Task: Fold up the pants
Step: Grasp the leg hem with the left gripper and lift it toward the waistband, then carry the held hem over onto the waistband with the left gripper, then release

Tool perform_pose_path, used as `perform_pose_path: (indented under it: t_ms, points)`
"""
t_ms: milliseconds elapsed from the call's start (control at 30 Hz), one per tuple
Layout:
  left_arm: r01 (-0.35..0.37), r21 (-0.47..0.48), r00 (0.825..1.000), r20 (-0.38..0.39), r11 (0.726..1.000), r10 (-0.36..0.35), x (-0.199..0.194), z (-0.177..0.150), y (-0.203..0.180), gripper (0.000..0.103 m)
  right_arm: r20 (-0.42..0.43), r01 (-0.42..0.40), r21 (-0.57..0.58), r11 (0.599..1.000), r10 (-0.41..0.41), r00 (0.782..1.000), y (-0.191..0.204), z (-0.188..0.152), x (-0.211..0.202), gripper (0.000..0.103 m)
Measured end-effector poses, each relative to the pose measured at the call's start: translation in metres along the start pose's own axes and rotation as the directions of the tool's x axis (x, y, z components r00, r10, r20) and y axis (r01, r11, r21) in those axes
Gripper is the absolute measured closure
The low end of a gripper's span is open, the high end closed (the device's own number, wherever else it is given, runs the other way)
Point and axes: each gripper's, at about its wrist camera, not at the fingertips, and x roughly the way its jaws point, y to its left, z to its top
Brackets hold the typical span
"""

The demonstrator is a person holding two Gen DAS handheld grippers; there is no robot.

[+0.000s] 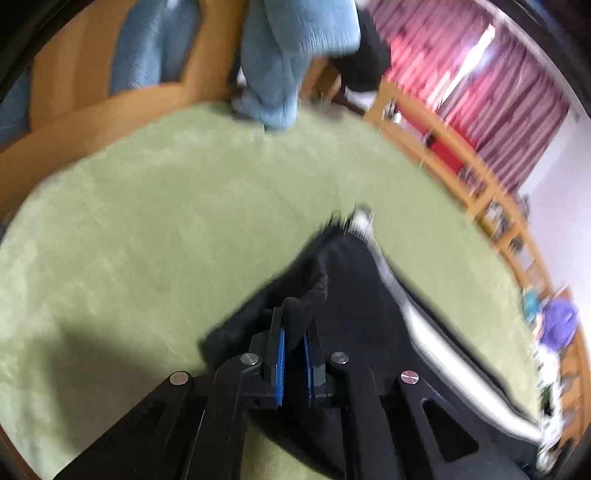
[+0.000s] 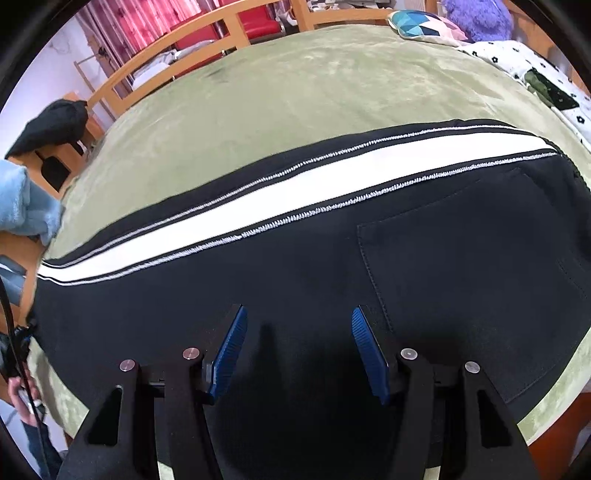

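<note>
Plainly, no brand, label or writing can be read anywhere in either view. The black pants (image 2: 295, 280) lie spread flat on a bed covered by a green blanket (image 2: 295, 85), their white side stripe (image 2: 258, 206) edged with zigzag stitching running left to right along the far side and a patch pocket (image 2: 480, 288) to the right. The left tongs (image 1: 293, 339) are pinched shut on a bunched fold of the pants' black cloth (the blue pads almost meet around it). The right tongs (image 2: 297, 332) stand partly open above the near part of the pants, holding nothing. A wooden bed frame (image 2: 155, 70) rims the far edge, with pink curtains (image 2: 122, 22) behind. A light blue fleece (image 1: 288, 55) hangs at the far end, and a purple plush (image 2: 476, 18) and a patterned cushion (image 2: 421, 24) sit far right.
</note>
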Motion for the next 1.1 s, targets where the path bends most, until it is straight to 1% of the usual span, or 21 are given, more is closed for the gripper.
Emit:
perform_pose_path:
  t_ms: [33, 67, 100, 133, 167, 200, 233, 267, 300, 333, 433, 500, 533, 567, 633, 733, 833, 900, 933, 967, 1100]
  points:
    - [0.047, -0.017, 0.999, 0.025, 0.999, -0.047, -0.013, 0.005, 0.005, 0.095, -0.005, 0.005, -0.006, 1.0, -0.005, 1.0, 0.002, 0.0, 0.001, 0.044]
    - [0.05, -0.018, 0.999, 0.02, 0.999, -0.049, -0.016, 0.006, 0.007, 0.094, -0.004, 0.006, -0.012, 1.0, -0.006, 1.0, 0.003, 0.0, 0.002, 0.044]
    - [0.031, -0.012, 1.0, -0.001, 0.999, -0.031, -0.012, 0.005, 0.009, 0.093, 0.0, 0.01, -0.022, 1.0, -0.01, 1.0, 0.005, -0.001, 0.002, 0.044]
    - [-0.008, 0.002, 0.999, -0.038, 1.0, 0.008, -0.002, 0.001, 0.011, 0.086, 0.004, 0.018, -0.035, 0.999, -0.018, 1.0, 0.008, -0.001, 0.002, 0.044]
    - [-0.052, 0.018, 0.994, -0.095, 0.998, 0.054, 0.009, -0.003, 0.014, 0.077, 0.008, 0.024, -0.044, 0.999, -0.024, 1.0, 0.009, -0.002, 0.002, 0.044]
    - [-0.088, 0.023, 0.986, -0.139, 0.996, 0.09, 0.016, -0.005, 0.016, 0.073, 0.011, 0.031, -0.058, 0.998, -0.03, 0.999, 0.012, -0.002, 0.002, 0.044]
    - [-0.093, 0.002, 0.982, -0.165, 0.996, 0.092, 0.017, -0.008, 0.025, 0.069, 0.011, 0.034, -0.066, 0.997, -0.033, 0.999, 0.014, -0.003, 0.002, 0.044]
    - [-0.063, -0.041, 0.989, -0.135, 0.997, 0.057, 0.009, -0.01, 0.033, 0.055, 0.008, 0.034, -0.071, 0.997, -0.034, 0.999, 0.015, -0.004, 0.003, 0.044]
    - [-0.059, -0.073, 0.993, -0.107, 0.996, 0.051, 0.002, -0.01, 0.039, 0.046, 0.004, 0.031, -0.073, 0.997, -0.031, 1.0, 0.016, -0.005, 0.003, 0.044]
    - [-0.078, -0.111, 0.995, -0.071, 0.991, 0.07, -0.009, -0.012, 0.047, 0.034, 0.0, 0.029, -0.075, 0.997, -0.029, 1.0, 0.016, -0.005, 0.004, 0.044]
    - [-0.038, -0.128, 0.997, -0.073, 0.991, 0.029, -0.019, -0.021, 0.055, 0.036, -0.008, 0.038, -0.095, 0.995, -0.039, 0.999, 0.02, -0.006, 0.007, 0.045]
    - [-0.032, -0.118, 0.996, -0.086, 0.992, 0.022, -0.02, -0.031, 0.057, 0.049, 0.0, 0.042, -0.107, 0.993, -0.042, 0.999, 0.022, -0.006, 0.006, 0.045]
    - [-0.037, -0.106, 0.996, -0.088, 0.994, 0.028, -0.018, -0.035, 0.057, 0.064, 0.003, 0.042, -0.111, 0.993, -0.042, 0.999, 0.022, -0.006, 0.006, 0.044]
    - [-0.057, -0.086, 0.994, -0.099, 0.995, 0.049, -0.014, -0.037, 0.056, 0.074, 0.006, 0.043, -0.114, 0.992, -0.043, 0.999, 0.022, -0.006, 0.006, 0.045]
    - [-0.061, -0.076, 0.992, -0.112, 0.995, 0.053, -0.003, -0.037, 0.055, 0.079, 0.011, 0.041, -0.12, 0.992, -0.04, 0.999, 0.023, -0.007, 0.005, 0.045]
    - [-0.024, -0.077, 0.994, -0.112, 0.997, 0.016, 0.006, -0.032, 0.047, 0.079, 0.012, 0.038, -0.124, 0.992, -0.037, 0.999, 0.024, -0.008, 0.004, 0.045]
    - [-0.039, -0.057, 0.992, -0.126, 0.998, 0.032, 0.015, -0.027, 0.039, 0.079, 0.011, 0.042, -0.122, 0.992, -0.041, 0.999, 0.023, -0.008, 0.005, 0.045]
    - [-0.048, -0.066, 0.989, -0.142, 0.997, 0.038, 0.023, -0.025, 0.039, 0.079, 0.013, 0.042, -0.126, 0.991, -0.041, 0.999, 0.023, -0.008, 0.005, 0.044]
    - [-0.045, -0.08, 0.989, -0.145, 0.996, 0.033, 0.028, -0.023, 0.04, 0.076, 0.017, 0.045, -0.127, 0.991, -0.043, 0.999, 0.023, -0.007, 0.004, 0.044]
    - [-0.04, -0.087, 0.989, -0.142, 0.995, 0.027, 0.031, -0.022, 0.04, 0.074, 0.02, 0.048, -0.127, 0.991, -0.046, 0.999, 0.023, -0.007, 0.004, 0.045]
    - [-0.044, -0.115, 0.992, -0.122, 0.992, 0.03, 0.044, -0.02, 0.038, 0.074, 0.022, 0.054, -0.118, 0.991, -0.052, 0.998, 0.023, -0.007, 0.004, 0.045]
